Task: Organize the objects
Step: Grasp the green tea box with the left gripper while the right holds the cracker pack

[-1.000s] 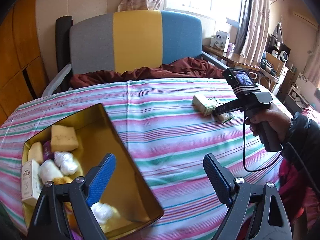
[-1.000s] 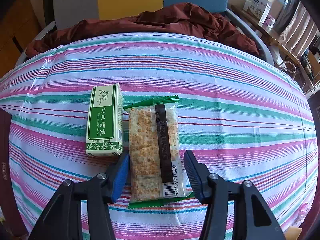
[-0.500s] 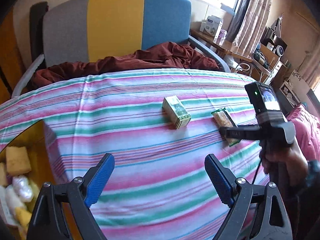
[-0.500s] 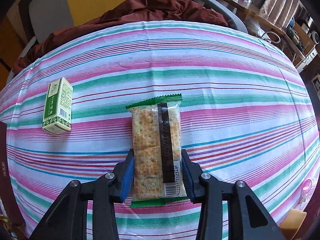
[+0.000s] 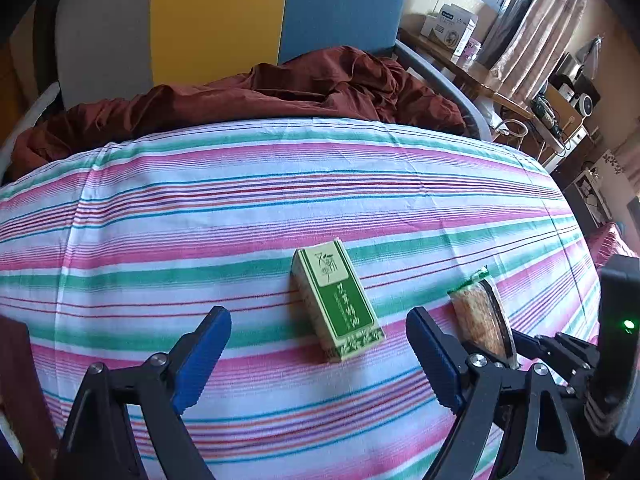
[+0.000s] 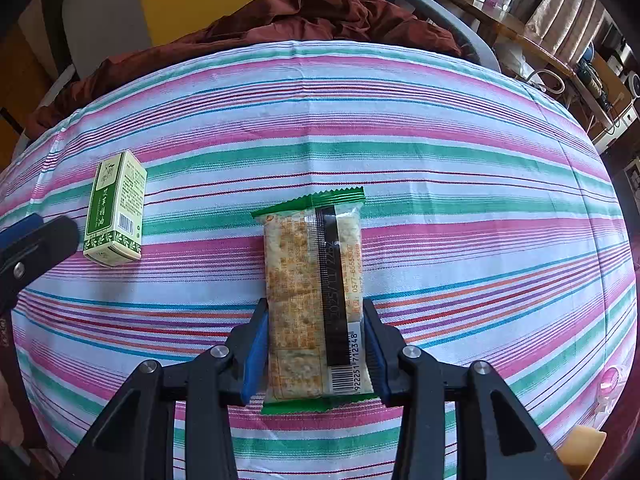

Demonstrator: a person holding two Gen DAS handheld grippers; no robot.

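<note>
A cracker packet (image 6: 314,300) with green ends lies lengthwise between my right gripper's (image 6: 316,356) fingers, which are shut on its near end. It also shows in the left wrist view (image 5: 482,324) at the right. A green and white box (image 5: 338,300) lies on the striped cloth (image 5: 240,208), just ahead of my left gripper (image 5: 320,360), which is open and empty, its fingers either side of the box's near end. The box also shows at the left of the right wrist view (image 6: 114,210), beside a left fingertip (image 6: 36,236).
A dark red blanket (image 5: 248,96) is bunched at the table's far edge, before a grey, yellow and blue chair back (image 5: 216,16). A cluttered side table and curtains (image 5: 536,40) stand at the right. A dark box edge (image 5: 16,380) shows at the lower left.
My left gripper swung right, away from the gold tin, and came up to the green box. My right gripper closed on the cracker packet and moved it right, away from the box.
</note>
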